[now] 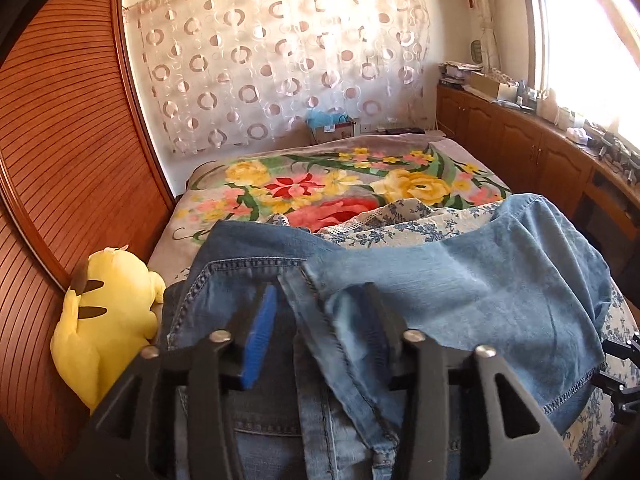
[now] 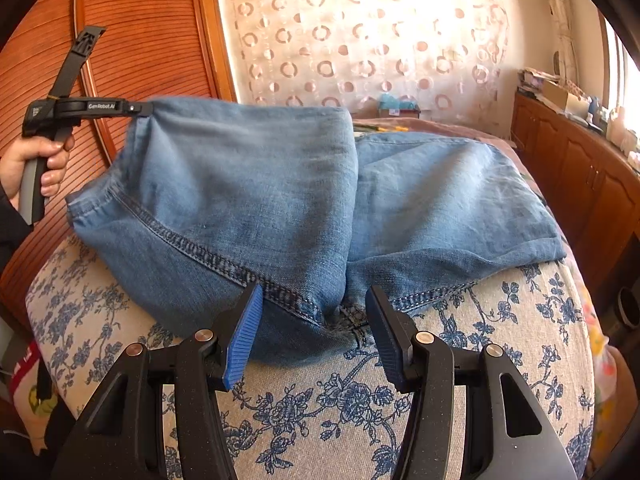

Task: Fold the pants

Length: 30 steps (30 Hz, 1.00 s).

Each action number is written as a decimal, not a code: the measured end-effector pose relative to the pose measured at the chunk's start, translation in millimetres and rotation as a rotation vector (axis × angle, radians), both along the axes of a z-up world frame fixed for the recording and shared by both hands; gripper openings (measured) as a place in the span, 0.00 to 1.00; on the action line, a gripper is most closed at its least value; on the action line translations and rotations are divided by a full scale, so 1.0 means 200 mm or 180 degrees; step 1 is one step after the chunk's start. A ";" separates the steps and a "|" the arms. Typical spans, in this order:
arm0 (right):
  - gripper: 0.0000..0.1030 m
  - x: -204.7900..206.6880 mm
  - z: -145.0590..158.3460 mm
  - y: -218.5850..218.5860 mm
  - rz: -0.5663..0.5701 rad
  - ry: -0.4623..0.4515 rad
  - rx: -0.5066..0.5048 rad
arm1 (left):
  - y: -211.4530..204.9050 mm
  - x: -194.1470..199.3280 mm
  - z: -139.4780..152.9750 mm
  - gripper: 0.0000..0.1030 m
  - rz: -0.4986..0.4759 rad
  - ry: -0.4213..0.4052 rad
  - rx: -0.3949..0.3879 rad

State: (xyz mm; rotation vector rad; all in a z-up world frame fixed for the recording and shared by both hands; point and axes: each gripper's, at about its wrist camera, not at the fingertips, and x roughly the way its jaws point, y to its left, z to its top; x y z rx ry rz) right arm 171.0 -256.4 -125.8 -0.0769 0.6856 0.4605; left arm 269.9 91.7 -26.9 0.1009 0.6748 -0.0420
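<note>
One pair of pants (image 2: 248, 200), mid-blue washed denim with heavy double-stitched seams, lying on the blue-floral sheet (image 2: 340, 408) of the bed. They're bunched and part-folded: one section rises up off the bed on my left side, the other lies flat ahead and to the right.

My right gripper (image 2: 314, 304): jaws roughly half open, straddling the near edge of the denim where the seams meet. Cloth sits between the blue pad (image 2: 244, 332) and the black one, but I can't tell whether either pad presses it.

My left gripper (image 1: 320, 308): jaws about half open, denim draped over and between them. A seamed hem edge runs down through the gap, and the right finger is partly buried under a fold. From the right wrist view this gripper's tip meets the raised corner of the pants, which hangs up off the bed there. Whether it truly pinches the cloth, I can't tell.

Yellow plush toy (image 1: 108, 312) sits left of my left jaws, beside the denim.
</note>
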 end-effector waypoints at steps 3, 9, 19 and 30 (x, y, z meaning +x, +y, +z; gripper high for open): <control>0.53 -0.01 0.00 0.00 -0.0007 -0.0009 0.0003 | -0.01 -0.04 0.01 0.58 -0.0051 -0.0004 -0.0084; 0.53 -0.01 0.00 0.00 -0.0028 -0.0007 0.0015 | -0.07 -0.18 0.02 0.65 -0.0238 -0.0106 -0.0234; 0.53 -0.01 0.00 -0.01 -0.0037 0.0004 0.0016 | -0.19 -0.45 -0.21 0.45 -0.0347 0.0091 -0.0161; 0.53 -0.01 -0.01 -0.01 -0.0038 0.0018 0.0016 | -0.15 -0.52 -0.34 0.11 -0.0238 0.0239 0.0003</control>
